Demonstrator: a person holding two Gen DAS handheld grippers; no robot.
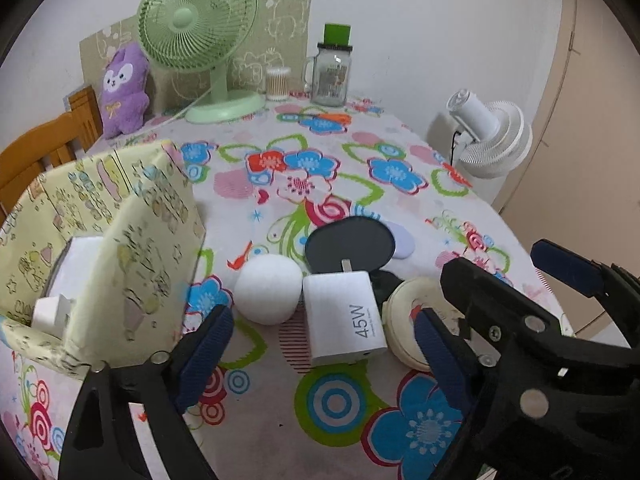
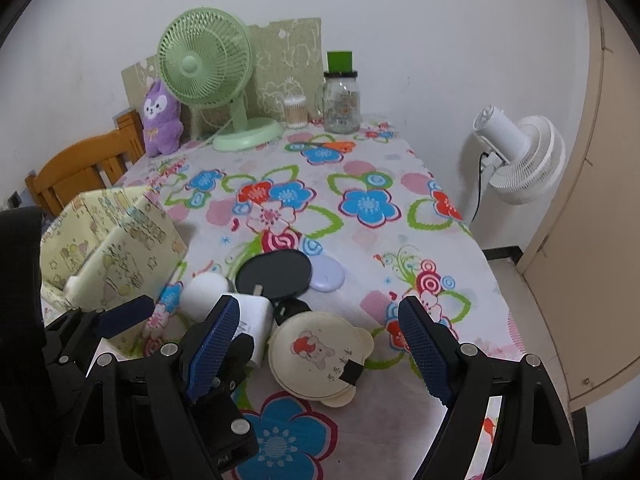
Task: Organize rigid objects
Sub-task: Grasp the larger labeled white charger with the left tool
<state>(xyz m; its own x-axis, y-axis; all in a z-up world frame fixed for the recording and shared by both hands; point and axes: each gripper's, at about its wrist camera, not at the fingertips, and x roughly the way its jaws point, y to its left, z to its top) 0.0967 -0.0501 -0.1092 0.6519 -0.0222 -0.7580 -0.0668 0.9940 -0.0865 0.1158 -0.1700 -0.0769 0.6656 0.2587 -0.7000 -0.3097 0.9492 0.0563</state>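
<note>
Done so far: the paper-covered box (image 1: 120, 216) at the left of the worktop (image 1: 280, 420) already holds at least two white items, a block (image 1: 78, 264) and a small plug-like piece (image 1: 50, 314); what else lies inside is hidden by its walls.
Left to do: by the look of it most of the job, since a cluster of loose things sits on the worktop just right of the box.
Loose things: a white ball (image 1: 268, 289), touching or nearly touching a white charger (image 1: 346, 316) marked 45W; a cream round case (image 2: 318, 356) with a bear picture, right of the charger; a dark oval lid (image 1: 350, 244) on the far side of them; a lilac oval piece (image 2: 329, 274) partly under the lid's right edge; a small black item (image 2: 294, 308) between lid and case, too hidden to name.
Left tongs (image 1: 324, 344): spread wide and empty, low over the near edge, fingers either side of the charger and ball but not touching them.
Right tongs (image 2: 320, 344): also spread wide and empty, close beside the left tongs, framing the cream case from the near side.
Likely next: each pair seems lined up for a pick, left on the charger, right on the case.
</note>
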